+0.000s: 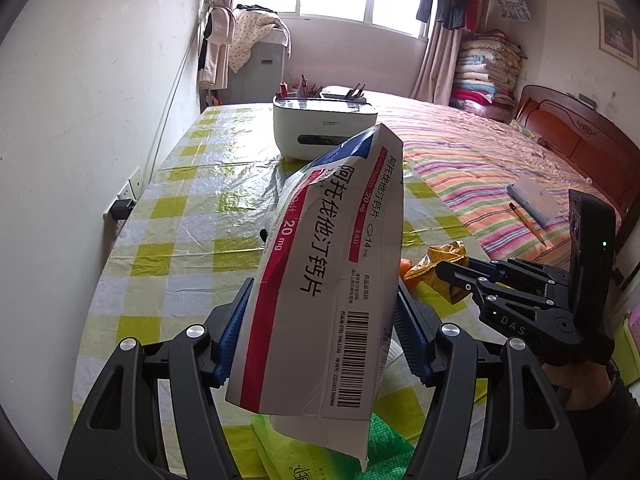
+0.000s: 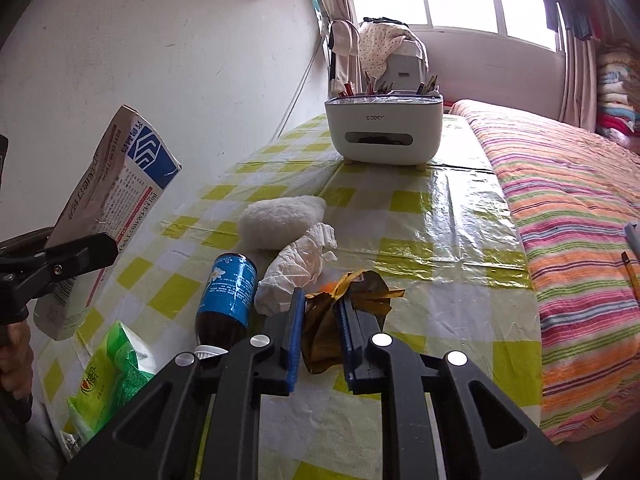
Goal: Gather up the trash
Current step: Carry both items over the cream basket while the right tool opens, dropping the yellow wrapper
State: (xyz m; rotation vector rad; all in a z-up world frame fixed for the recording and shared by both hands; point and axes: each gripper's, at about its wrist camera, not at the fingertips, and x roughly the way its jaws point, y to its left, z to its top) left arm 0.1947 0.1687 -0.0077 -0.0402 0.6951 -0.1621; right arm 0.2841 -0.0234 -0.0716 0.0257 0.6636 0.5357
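My left gripper [image 1: 322, 300] is shut on a crushed white, red and blue medicine box [image 1: 320, 248], held tilted above the checked tablecloth [image 1: 180, 216]. The right wrist view shows the same box [image 2: 116, 184] at far left, with a finger of the left gripper [image 2: 80, 256] across it. My right gripper [image 2: 320, 300] is shut on a crumpled gold-brown wrapper [image 2: 372, 292] low over the table. That wrapper [image 1: 444, 256] and the right gripper [image 1: 452, 276] also show at the right of the left wrist view. Beside the right gripper lie a crumpled tissue [image 2: 300, 268] and a blue-labelled bottle [image 2: 228, 292].
A white fluffy wad [image 2: 280, 216] and a green packet [image 2: 108, 372] lie on the table. A white desk organiser [image 2: 384, 136] with pens stands at the far end. A wall runs along the left, and a bed with a striped blanket [image 2: 580, 216] adjoins on the right.
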